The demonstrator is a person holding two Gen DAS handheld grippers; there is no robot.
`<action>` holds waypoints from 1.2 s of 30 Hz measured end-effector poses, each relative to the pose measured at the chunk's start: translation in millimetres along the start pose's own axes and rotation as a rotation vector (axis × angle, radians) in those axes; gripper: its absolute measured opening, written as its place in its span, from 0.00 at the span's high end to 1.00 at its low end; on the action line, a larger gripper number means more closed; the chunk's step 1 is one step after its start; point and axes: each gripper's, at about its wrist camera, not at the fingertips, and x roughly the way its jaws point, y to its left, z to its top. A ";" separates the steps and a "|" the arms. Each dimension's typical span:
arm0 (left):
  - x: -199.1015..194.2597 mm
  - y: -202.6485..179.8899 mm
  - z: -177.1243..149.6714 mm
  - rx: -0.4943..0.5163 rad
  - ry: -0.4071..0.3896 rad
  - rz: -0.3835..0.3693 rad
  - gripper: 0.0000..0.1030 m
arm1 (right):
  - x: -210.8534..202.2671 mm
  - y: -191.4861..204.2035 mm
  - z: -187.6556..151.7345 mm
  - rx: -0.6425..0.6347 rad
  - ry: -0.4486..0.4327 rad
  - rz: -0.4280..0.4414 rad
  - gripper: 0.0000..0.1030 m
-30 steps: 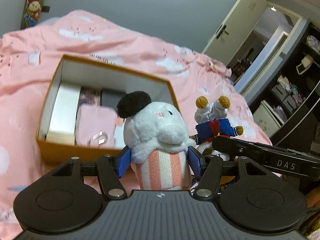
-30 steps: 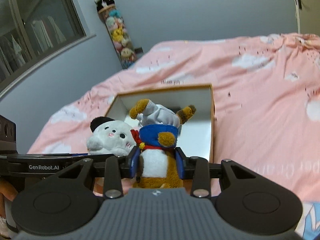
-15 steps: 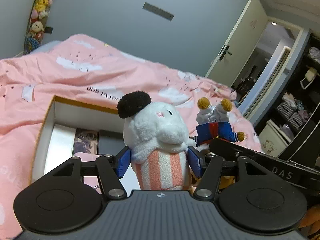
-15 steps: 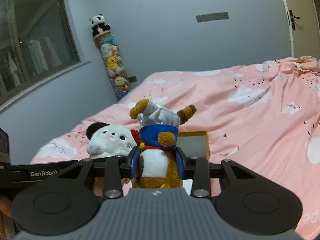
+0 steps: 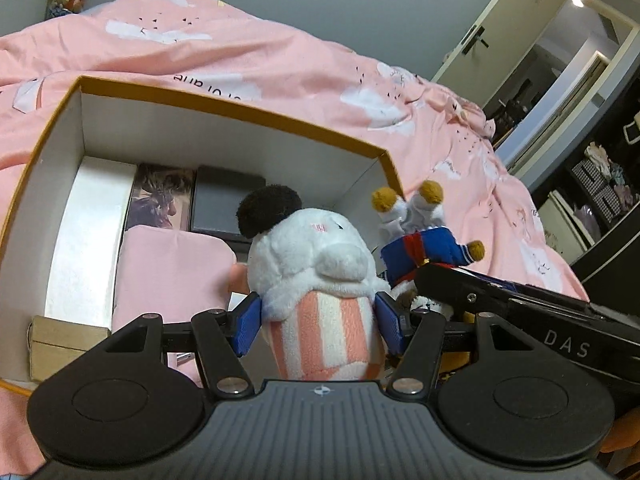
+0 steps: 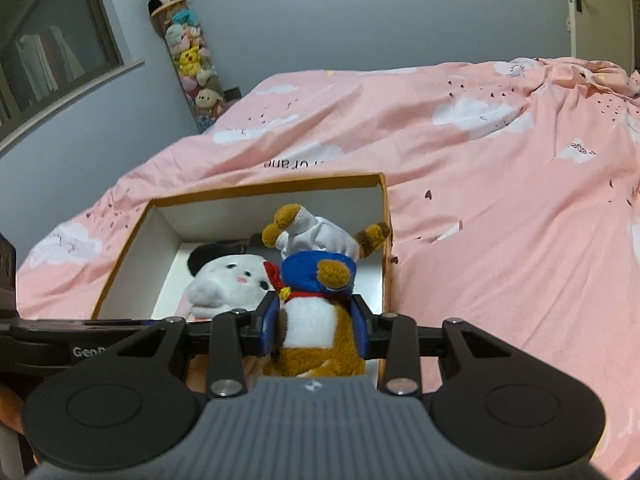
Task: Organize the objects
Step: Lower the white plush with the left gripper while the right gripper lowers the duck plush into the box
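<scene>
Here your left gripper (image 5: 319, 322) is clamped on the striped lower body of the white plush (image 5: 316, 264), blue pads pressed into both sides, so the toy stands head-up and forward of the fingers, where you can steer it. Your right gripper (image 6: 314, 326) is closed the same way on the bear (image 6: 316, 300), gripping its brown and white middle with the feet pointing away from you, so it rides upside down. Both toys hang side by side over the right end of the box (image 5: 224, 106), which looks like the sensible spot: the left part already holds a white slab (image 5: 90, 232), a pink pouch (image 5: 172, 276), a dark case (image 5: 226, 200) and a picture card (image 5: 160, 196), all lying flat. From the right wrist view the plush sits lower inside the walls, just left of the bear, and whether they touch you cannot tell. The box rests on the pink bedspread (image 6: 500, 200), soft ground, so lower gently before you let go, lest the box tip or shift.
</scene>
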 end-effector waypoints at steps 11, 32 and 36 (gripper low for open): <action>33.7 14.4 -5.2 -0.004 0.089 0.043 0.33 | 40.5 4.7 6.2 -0.038 0.105 -0.036 0.62; 36.4 14.6 -12.1 0.057 0.129 0.073 0.24 | 71.9 9.5 4.7 -0.117 0.241 -0.072 0.60; 25.4 18.7 -9.9 0.050 0.135 0.014 0.28 | 66.3 6.2 5.3 -0.106 0.232 -0.051 0.58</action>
